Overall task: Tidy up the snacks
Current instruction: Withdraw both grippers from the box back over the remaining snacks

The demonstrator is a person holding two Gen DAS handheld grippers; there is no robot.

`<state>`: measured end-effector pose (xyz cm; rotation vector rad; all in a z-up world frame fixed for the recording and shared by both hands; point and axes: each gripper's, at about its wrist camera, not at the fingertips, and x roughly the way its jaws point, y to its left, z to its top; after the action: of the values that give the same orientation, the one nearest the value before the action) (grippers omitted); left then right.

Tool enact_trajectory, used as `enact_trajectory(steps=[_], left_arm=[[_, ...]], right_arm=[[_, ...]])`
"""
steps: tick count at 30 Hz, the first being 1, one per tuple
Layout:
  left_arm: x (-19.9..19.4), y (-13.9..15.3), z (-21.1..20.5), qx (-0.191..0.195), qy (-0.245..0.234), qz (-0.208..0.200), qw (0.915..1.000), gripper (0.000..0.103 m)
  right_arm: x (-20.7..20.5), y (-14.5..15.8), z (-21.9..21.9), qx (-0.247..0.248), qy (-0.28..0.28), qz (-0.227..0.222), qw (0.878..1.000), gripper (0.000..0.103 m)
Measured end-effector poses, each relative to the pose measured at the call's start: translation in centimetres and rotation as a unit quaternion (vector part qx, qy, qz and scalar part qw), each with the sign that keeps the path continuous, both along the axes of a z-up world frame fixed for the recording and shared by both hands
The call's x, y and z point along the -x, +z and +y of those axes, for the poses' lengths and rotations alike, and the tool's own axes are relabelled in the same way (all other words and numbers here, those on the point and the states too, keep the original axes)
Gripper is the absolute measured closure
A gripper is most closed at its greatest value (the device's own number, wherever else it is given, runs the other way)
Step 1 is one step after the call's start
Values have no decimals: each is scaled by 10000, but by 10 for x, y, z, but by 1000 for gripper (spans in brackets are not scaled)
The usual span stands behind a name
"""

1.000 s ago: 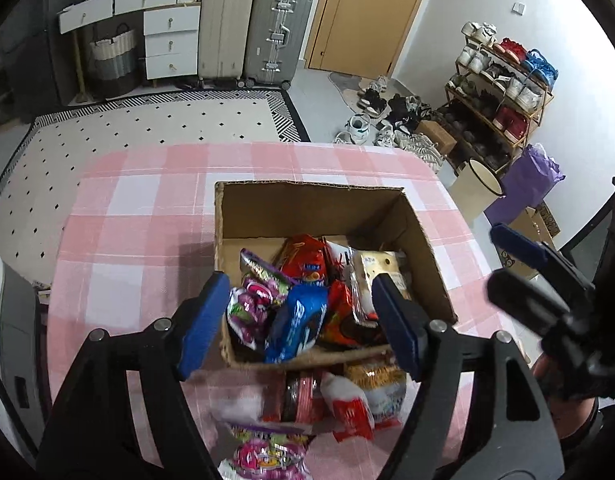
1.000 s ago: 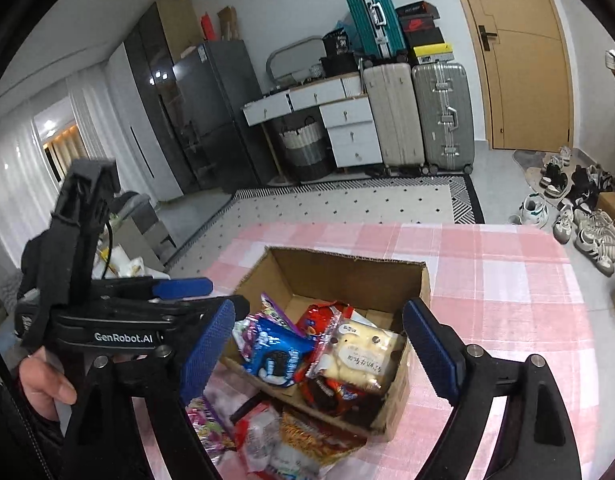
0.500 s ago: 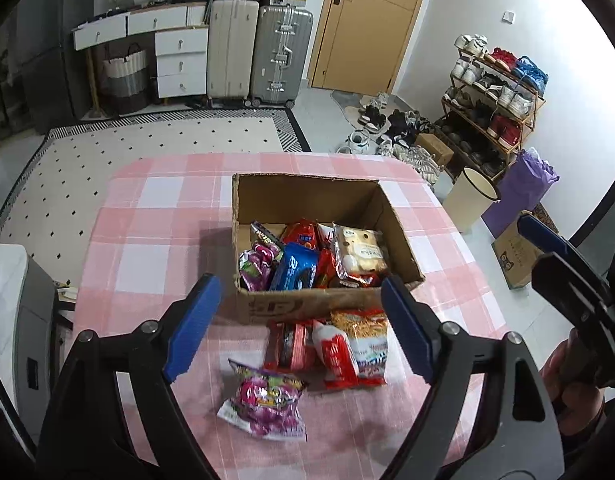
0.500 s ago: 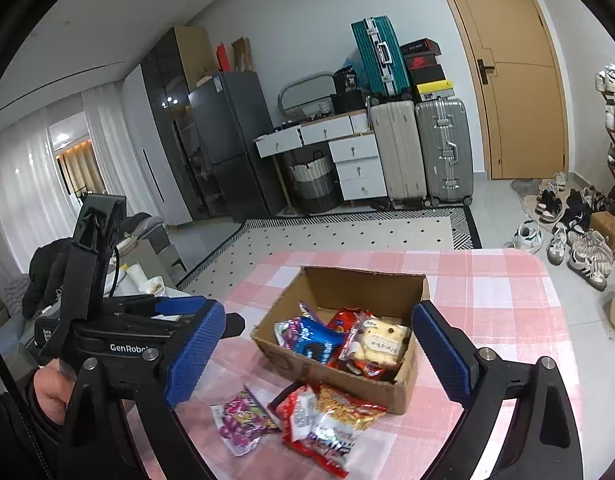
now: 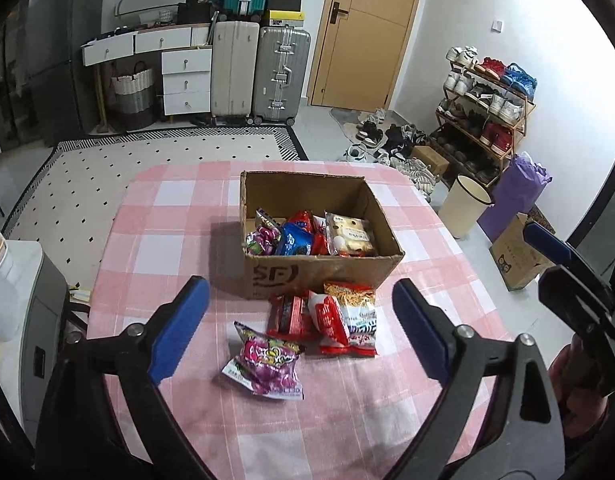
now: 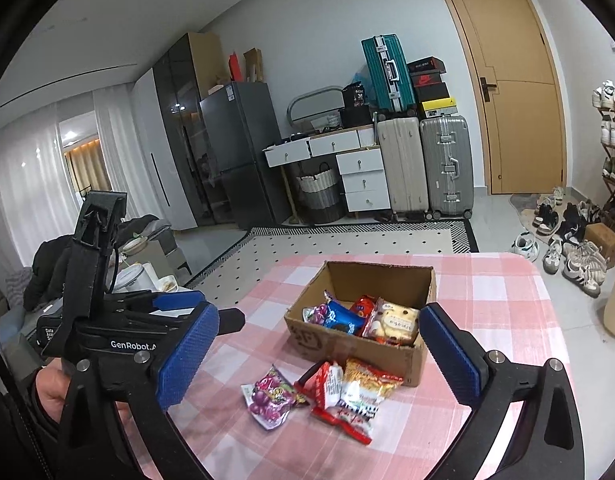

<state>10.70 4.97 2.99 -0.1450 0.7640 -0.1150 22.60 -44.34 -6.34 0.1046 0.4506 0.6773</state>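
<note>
Cardboard box [image 5: 321,272] holding snacks, purple packet [image 5: 265,362] beside it, pink tablecloth [image 5: 179,248]

The cardboard box [image 5: 319,272] is looking matt and rough. The snack packets [image 5: 345,322] are shining, glossy plastic. The checked tablecloth [image 5: 179,232] is looking like soft woven cloth.
</note>
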Motion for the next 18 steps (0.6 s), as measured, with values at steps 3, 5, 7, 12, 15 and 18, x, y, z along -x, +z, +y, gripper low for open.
enact_trajectory(steps=[3,5,7,12,15,18], left_arm=[[16,3,4,3,73,-125,9999,1],[26,4,4,-51,104,-181,9998,1],[36,5,5,-80,148,-233,9996,1],[51,1,9,-98,254,-305,9992,1],[58,-5,10,-84,328,-339,9989,1],[66,-14,12,9,370,-349,9987,1]], right_arm=[[10,3,-4,-24,-15,-63,10000,1],[19,2,-6,-29,-23,-100,9999,1],[24,0,-7,-52,-19,-97,9999,1],[28,-19,-13,-190,-51,76,9998,1],[28,-33,-15,-148,-93,235,9996,1],[29,-45,-17,-117,-118,326,9993,1]])
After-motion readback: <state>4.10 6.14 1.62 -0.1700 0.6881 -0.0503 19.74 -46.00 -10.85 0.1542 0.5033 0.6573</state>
